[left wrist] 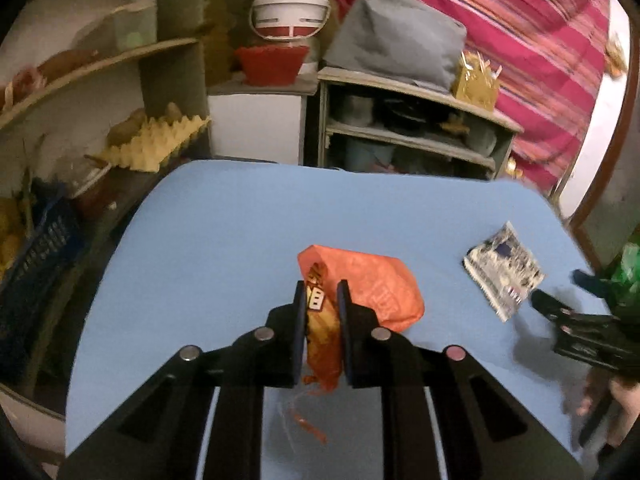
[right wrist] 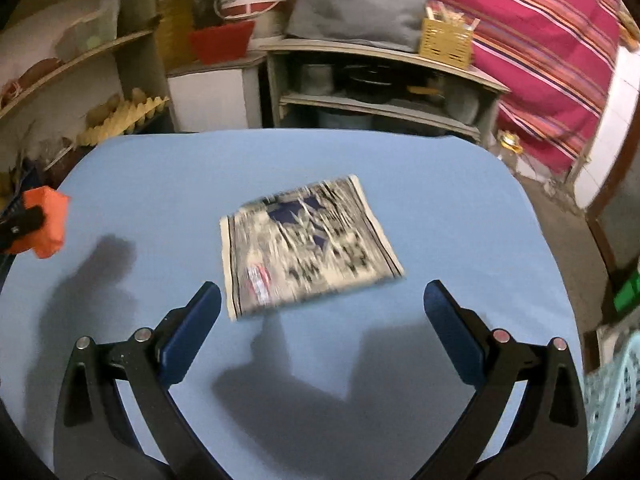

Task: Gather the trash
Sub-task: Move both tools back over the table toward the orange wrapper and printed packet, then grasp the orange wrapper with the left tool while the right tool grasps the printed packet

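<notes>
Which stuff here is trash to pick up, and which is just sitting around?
Trash for the job:
- crumpled orange plastic bag, pinched in the left gripper
- flat black-and-white printed wrapper, ahead of the open right gripper

Just lying about:
- yellow egg tray
- red plastic basin
- white bucket

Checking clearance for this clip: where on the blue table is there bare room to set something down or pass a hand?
Most of the blue table is bare: the far strip toward the shelves, and the right side beyond the printed wrapper. Crowded spots: the wrapper mid-table, and the left, where the left hand-held gripper is shut on the orange bag. The open right hand-held gripper hovers near the wrapper.
</notes>
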### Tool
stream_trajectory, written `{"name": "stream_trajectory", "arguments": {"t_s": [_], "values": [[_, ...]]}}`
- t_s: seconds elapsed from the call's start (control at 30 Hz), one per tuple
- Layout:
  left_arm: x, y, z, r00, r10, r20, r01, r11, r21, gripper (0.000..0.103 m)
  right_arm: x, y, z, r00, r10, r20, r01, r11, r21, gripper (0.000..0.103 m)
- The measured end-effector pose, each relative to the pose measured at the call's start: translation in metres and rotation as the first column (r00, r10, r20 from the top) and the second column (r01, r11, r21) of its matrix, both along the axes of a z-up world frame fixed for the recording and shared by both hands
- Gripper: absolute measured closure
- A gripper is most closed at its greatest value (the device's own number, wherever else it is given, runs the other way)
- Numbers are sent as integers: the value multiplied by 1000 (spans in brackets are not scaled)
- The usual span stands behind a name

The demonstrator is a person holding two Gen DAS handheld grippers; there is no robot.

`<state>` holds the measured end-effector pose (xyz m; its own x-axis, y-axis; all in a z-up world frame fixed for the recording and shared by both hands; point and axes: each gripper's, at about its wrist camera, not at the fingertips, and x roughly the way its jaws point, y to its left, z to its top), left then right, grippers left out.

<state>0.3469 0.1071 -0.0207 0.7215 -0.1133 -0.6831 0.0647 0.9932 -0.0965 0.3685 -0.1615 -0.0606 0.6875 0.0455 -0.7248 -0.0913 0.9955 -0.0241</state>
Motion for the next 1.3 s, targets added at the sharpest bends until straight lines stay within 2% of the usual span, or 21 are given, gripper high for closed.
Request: {"name": "stream_trajectory", "arguments": {"t_s": [0.1, 0.17, 0.3, 0.33, 0.4, 0.43, 0.5, 0.77, 0.9, 1.07, 1.3], "values": [[2, 7, 5, 1000, 3, 7, -3, 1000, -26, 88, 28, -11, -6, 998, -13, -55, 12, 999, -30, 4], [4, 11, 7, 1000, 0, 7, 1, 999, -48, 88, 38, -23, -10, 998, -37, -53, 36, 999, -33, 4], [8, 12, 6, 1000, -7, 0, 7, 996, -86, 88, 59, -50, -32, 988, -49, -146, 62, 994, 87, 4], [8, 12, 6, 1000, -10, -2, 9, 996, -86, 88, 60, -50, -34, 988, -47, -147, 60, 994, 87, 5], [9, 8, 5, 1000, -13, -1, 12, 997, -78, 88, 58, -42, -37, 991, -34, -127, 38, 999, 28, 11], [9, 7, 5, 1000, -12, -2, 12, 997, -77, 88, 57, -37, -36, 993, -17, -115, 18, 1000, 8, 18], [10, 6, 5, 1000, -8, -5, 8, 997, -82, 88, 56, -30, -34, 994, 18, -107, -17, 1000, 10, 38], [11, 9, 7, 1000, -7, 2, 7, 997, -76, 88, 54, -29, -31, 994, 40, -102, -39, 999, 6, 81], [8, 7, 13, 1000, -11, 12, 12, 997, -80, 88, 42, -33, -28, 996, 25, -88, -27, 999, -32, 88], [-3, 0, 26, 999, -25, 42, 28, 997, -74, 88, 13, -51, -10, 999, -23, -44, 19, 996, -82, 90], [-16, -19, 35, 997, -49, 61, 52, 997, -56, 88, -54, -107, 27, 992, -122, 32, 124, 991, -53, 94]]}}
